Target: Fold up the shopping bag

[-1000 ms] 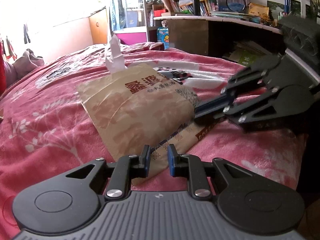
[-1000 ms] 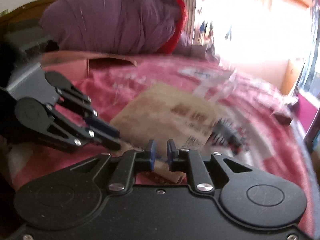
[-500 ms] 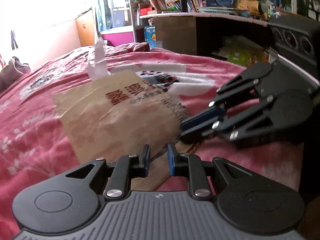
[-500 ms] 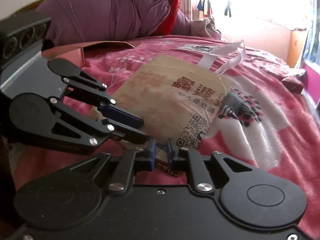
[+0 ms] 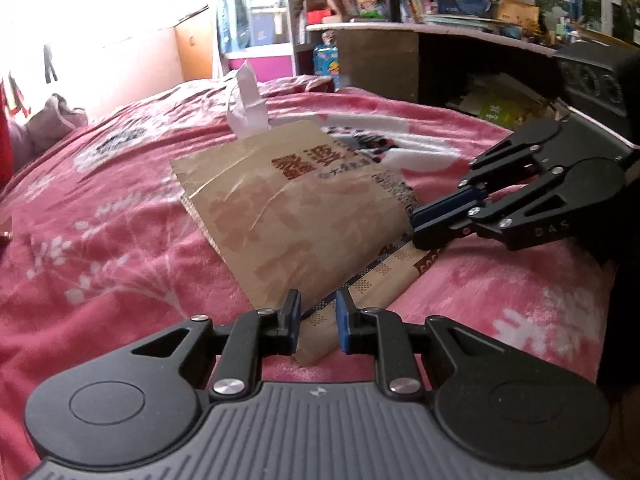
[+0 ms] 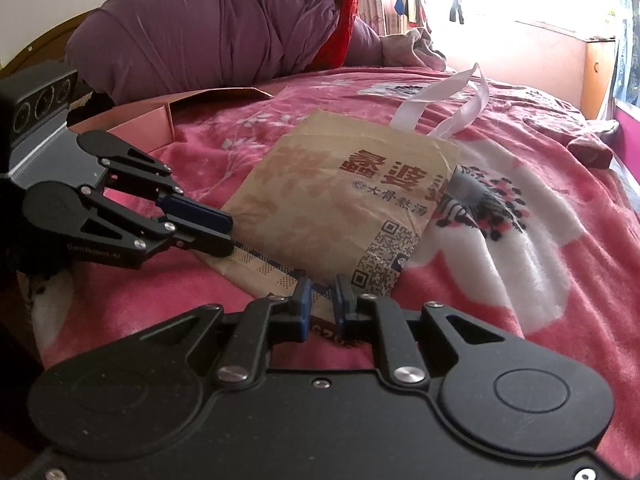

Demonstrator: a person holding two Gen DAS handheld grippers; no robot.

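Pink floral blanket (image 5: 100,240) (bed), cluttered shelves (image 5: 460,4)

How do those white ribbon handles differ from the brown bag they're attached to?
The white handles are thin, plain ribbon loops; the brown bag is a broad panel printed with red characters and a QR code. The handles stick up off the pink blanket; the bag lies flattened on it. The handles are at the far end, away from both grippers; the bag's near edge is between the grippers' fingers. Both are creased.
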